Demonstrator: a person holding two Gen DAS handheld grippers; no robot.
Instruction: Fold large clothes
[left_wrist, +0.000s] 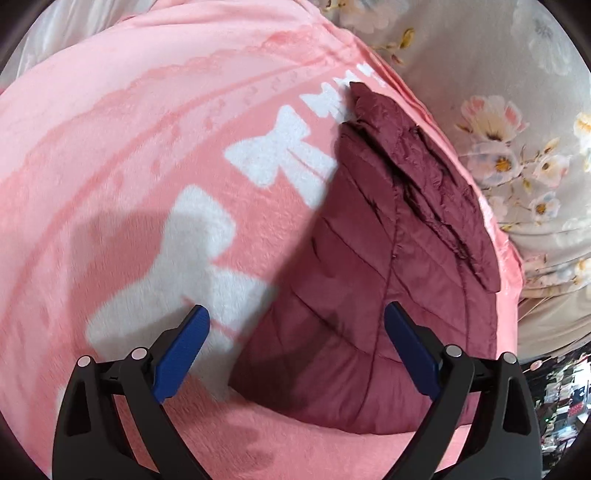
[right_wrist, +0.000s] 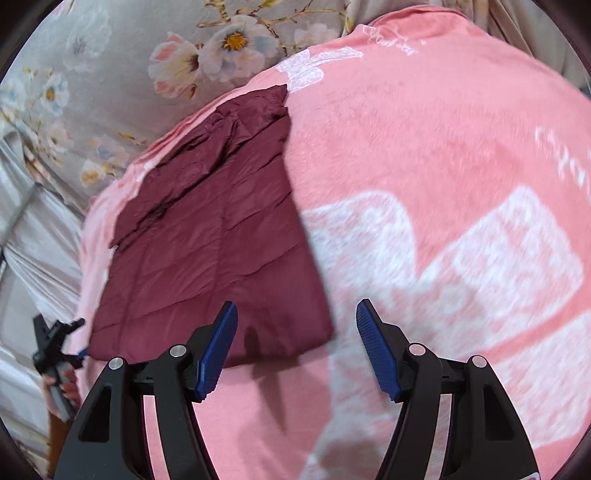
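So the maroon quilted jacket (left_wrist: 373, 295) was lying folded into a flat, roughly rectangular bundle on the pink fleece blanket (left_wrist: 147, 147) with the white bow prints, close to the blanket's edge where it met the grey floral bedsheet (left_wrist: 517, 92). The left gripper (left_wrist: 297, 317) had its blue pads spread wide with nothing pinched between them, just hovering over the near end of the jacket. The right gripper (right_wrist: 295, 314) was parted too, also empty, hanging over the jacket's near corner and the blanket beside it. The left wrist view was the only one showing a cluttered dark patch (left_wrist: 565, 387) off the lower right, too blurry to make out. The right wrist view gave something the other didn't: at its far left edge the left gripper (right_wrist: 79, 341) showed from the side, with the person's hand (right_wrist: 61, 387) wrapped around its handle, sitting just off the blanket's edge.
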